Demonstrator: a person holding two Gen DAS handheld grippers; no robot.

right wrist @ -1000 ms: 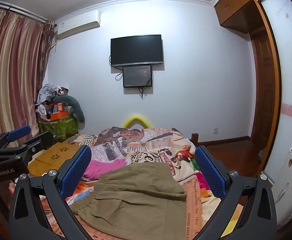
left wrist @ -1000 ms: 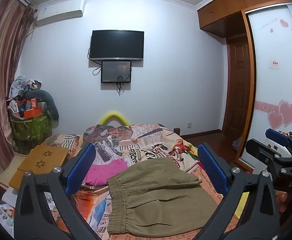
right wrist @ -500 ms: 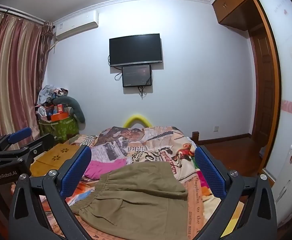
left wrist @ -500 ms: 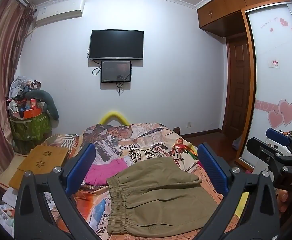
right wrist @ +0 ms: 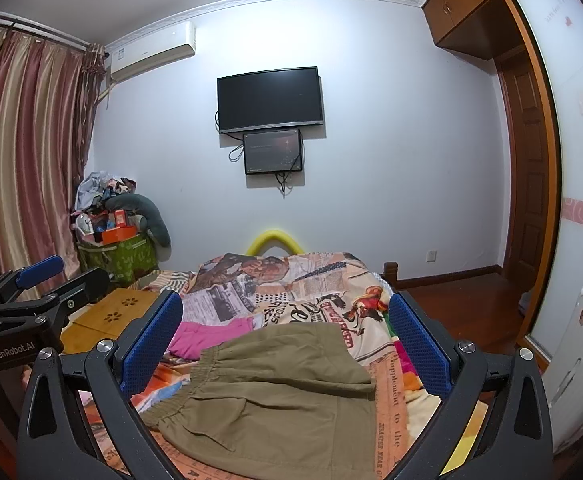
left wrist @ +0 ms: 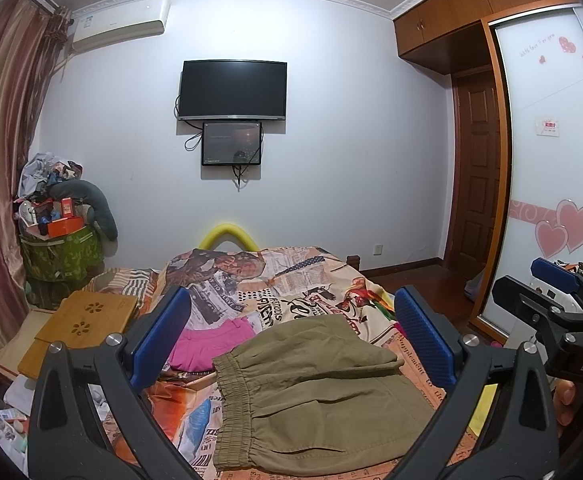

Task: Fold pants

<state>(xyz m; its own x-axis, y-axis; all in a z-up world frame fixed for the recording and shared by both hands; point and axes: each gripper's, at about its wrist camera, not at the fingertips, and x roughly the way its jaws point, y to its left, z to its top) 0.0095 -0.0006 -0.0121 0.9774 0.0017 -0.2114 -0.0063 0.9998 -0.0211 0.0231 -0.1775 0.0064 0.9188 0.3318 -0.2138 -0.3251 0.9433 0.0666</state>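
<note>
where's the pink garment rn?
The crumpled pink garment lies on the newspaper-print bedspread, left of centre in both wrist views, just beyond the waistband end of the olive-khaki pants.

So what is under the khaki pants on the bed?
The khaki pants lie flat on the newspaper-print bedspread, which shows all round them. A pink garment lies beside the waistband. Anything beneath the pants is covered.

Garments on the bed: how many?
2. Olive pants lie flat in front of both open grippers; a pink garment lies just beyond them, to the left, partly behind the left gripper. More may be hidden.
</note>
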